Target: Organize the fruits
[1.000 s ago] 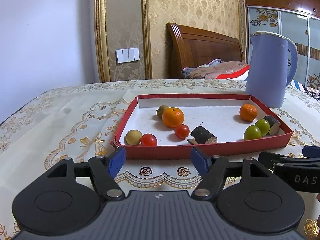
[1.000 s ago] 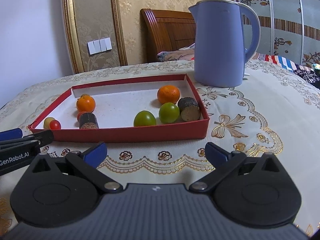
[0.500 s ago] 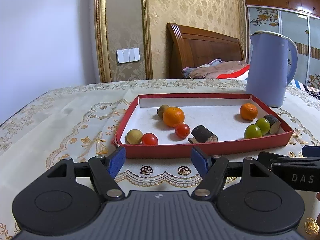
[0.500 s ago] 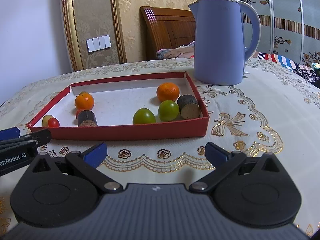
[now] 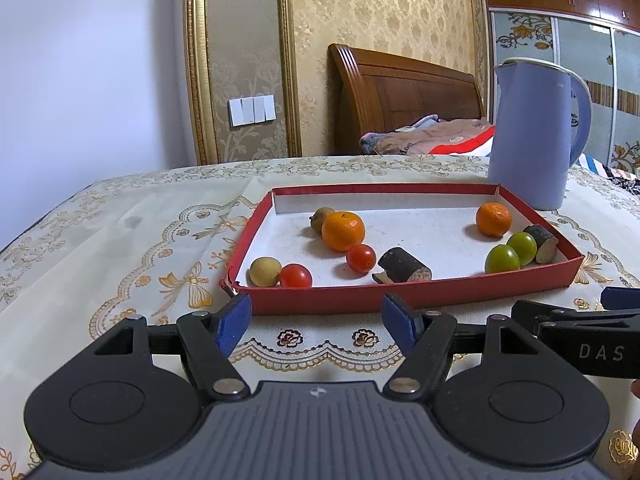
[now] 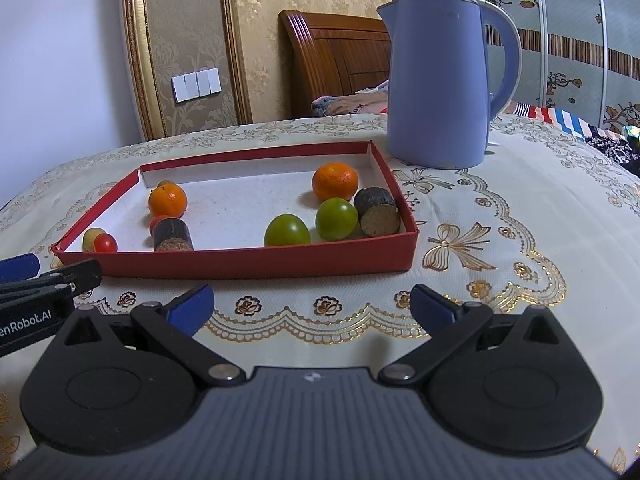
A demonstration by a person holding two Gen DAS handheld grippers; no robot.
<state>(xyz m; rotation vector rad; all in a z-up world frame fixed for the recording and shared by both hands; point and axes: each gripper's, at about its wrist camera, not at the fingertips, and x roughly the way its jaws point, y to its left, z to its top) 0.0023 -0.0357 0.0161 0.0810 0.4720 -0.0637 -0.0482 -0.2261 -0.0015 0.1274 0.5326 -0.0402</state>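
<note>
From left to right, the red tray (image 5: 400,300) on the tablecloth (image 5: 120,240) holds a yellowish fruit (image 5: 265,271) touching 1 cherry tomato (image 5: 295,276), an orange (image 5: 343,231) with a 2nd tomato (image 5: 361,257), a dark log-like piece (image 5: 404,267), then 2 green fruits (image 6: 287,231) by another orange (image 6: 335,181). These round fruits could roll from a pinch or bump neighbours, and the kettle (image 6: 440,80) stands near. The left claw (image 5: 316,316) and right claw (image 6: 310,304) are both released, partly spread and empty, just short of the tray.
</note>
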